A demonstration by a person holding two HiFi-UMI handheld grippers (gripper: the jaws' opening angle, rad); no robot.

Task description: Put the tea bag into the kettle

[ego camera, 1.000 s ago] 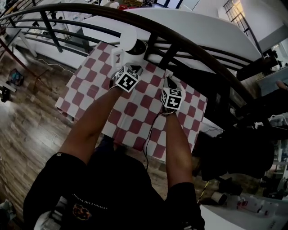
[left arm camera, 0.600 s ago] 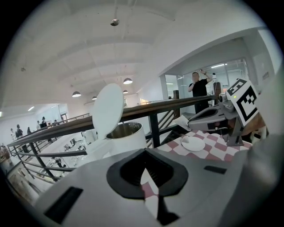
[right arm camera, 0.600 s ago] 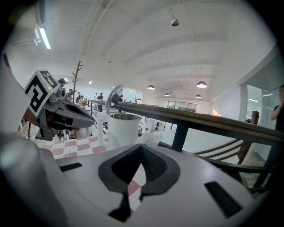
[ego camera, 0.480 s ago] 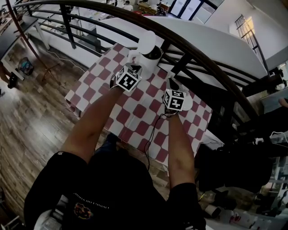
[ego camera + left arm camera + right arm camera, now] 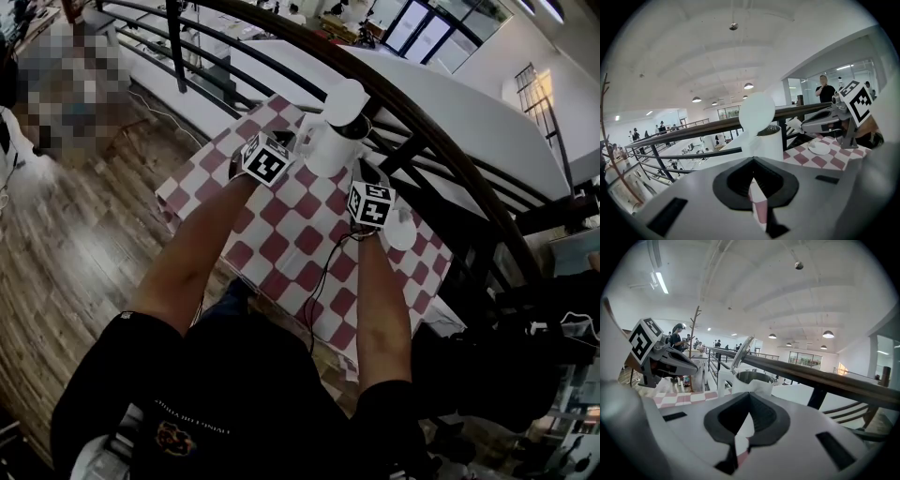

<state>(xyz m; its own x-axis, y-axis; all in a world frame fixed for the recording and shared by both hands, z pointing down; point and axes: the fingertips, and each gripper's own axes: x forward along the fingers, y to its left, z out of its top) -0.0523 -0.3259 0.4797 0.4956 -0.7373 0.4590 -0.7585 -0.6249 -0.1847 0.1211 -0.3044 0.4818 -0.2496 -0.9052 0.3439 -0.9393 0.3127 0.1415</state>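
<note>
The tea bag (image 5: 795, 124) is a small, pale, crumpled scrap of paper. It sits at the tip of your right gripper (image 5: 802, 125), whose jaws are pressed together on it. It hangs in the air just beside the kettle (image 5: 330, 141), near the rim and not yet inside.

The kettle is a smooth white cylinder with a shiny metal lining visible at its open mouth. Its round white lid (image 5: 343, 94) stands tipped up on a hinge.

Your left gripper (image 5: 284, 142) is on the kettle's other side, close to its body. Its jaws are drawn together with nothing between them.

Both grippers are matte grey plastic with black jaw faces, and each carries a cube printed with black-and-white squares.

The kettle stands on a table under a red-and-white checked cloth (image 5: 291, 234). A small, shallow white dish (image 5: 819, 148) lies on the cloth near your right gripper. A dark curved railing (image 5: 441, 141) runs behind the table, and a wood-plank floor (image 5: 84, 244) lies beside it.
</note>
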